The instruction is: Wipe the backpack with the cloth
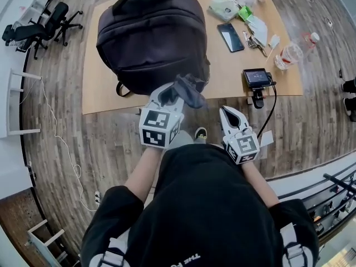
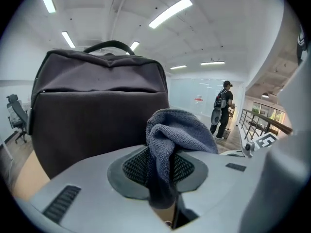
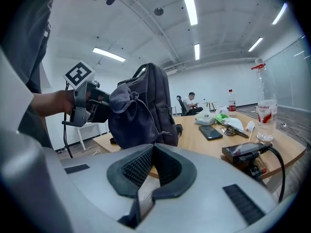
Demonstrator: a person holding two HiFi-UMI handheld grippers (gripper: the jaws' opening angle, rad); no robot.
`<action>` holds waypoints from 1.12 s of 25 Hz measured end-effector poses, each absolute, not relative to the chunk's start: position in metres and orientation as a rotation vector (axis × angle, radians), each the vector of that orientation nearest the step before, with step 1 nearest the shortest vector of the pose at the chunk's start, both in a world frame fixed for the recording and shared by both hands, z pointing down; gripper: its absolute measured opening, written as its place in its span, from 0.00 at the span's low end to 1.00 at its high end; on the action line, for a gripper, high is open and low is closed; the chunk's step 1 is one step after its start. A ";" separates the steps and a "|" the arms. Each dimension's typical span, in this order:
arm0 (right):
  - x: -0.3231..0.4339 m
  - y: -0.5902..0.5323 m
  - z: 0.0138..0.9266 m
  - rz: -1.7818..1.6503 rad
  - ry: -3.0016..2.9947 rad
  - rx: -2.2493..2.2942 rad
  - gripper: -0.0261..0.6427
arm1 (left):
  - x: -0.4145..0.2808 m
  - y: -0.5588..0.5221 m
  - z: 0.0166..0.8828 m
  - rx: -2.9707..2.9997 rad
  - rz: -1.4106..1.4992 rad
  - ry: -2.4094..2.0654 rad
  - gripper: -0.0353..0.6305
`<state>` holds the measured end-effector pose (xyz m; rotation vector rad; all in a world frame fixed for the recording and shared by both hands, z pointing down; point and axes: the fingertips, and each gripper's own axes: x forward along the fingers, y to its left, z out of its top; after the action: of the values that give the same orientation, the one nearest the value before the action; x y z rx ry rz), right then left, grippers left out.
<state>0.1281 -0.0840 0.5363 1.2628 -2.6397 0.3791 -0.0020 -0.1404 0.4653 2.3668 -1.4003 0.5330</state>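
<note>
Plank floor (image 1: 83, 149) rings one tan worktop (image 1: 217, 77) in the head view. On the worktop are one backpack (image 1: 147, 35), one phone (image 1: 230, 36) and two bottles (image 1: 290, 53). Both tongs hover off its near edge. The left tongs (image 1: 173, 95) carry the single cloth (image 1: 189, 90) just short of the bag, and the right tongs (image 1: 226, 113) hang off to the side.

Left gripper view: the jaws are clamped on a bunched fold of cloth, much of it loose above, with the upright backpack close ahead. A hard drag could pull the fold free or snag it.

Right gripper view: the jaws are together on nothing, away from the bag, so an unbraced push might slide or tip it.
</note>
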 end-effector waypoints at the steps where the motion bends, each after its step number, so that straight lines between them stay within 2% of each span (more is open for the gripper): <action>1: 0.126 -0.084 0.536 0.378 -2.642 1.253 0.05 | -0.010 -0.140 0.465 2.355 0.536 -1.431 0.20; 10: 0.108 -0.082 0.537 0.365 -2.666 1.170 0.05 | -0.091 -0.132 0.464 2.230 0.609 -1.689 0.20; 13: 0.104 -0.080 0.538 0.365 -2.671 1.151 0.05 | -0.139 -0.128 0.457 2.113 0.635 -1.902 0.20; 17: 0.099 -0.079 0.540 0.363 -2.674 1.125 0.05 | -0.207 -0.127 0.450 1.927 0.499 -2.094 0.20; 28: 0.090 -0.081 0.540 0.353 -2.671 1.104 0.05 | -0.202 -0.130 0.486 1.966 0.571 -2.057 0.20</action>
<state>0.0904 -0.0810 0.5397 1.1044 -2.6711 0.3528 -0.2024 -0.1298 0.4862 1.9662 -2.0574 0.5711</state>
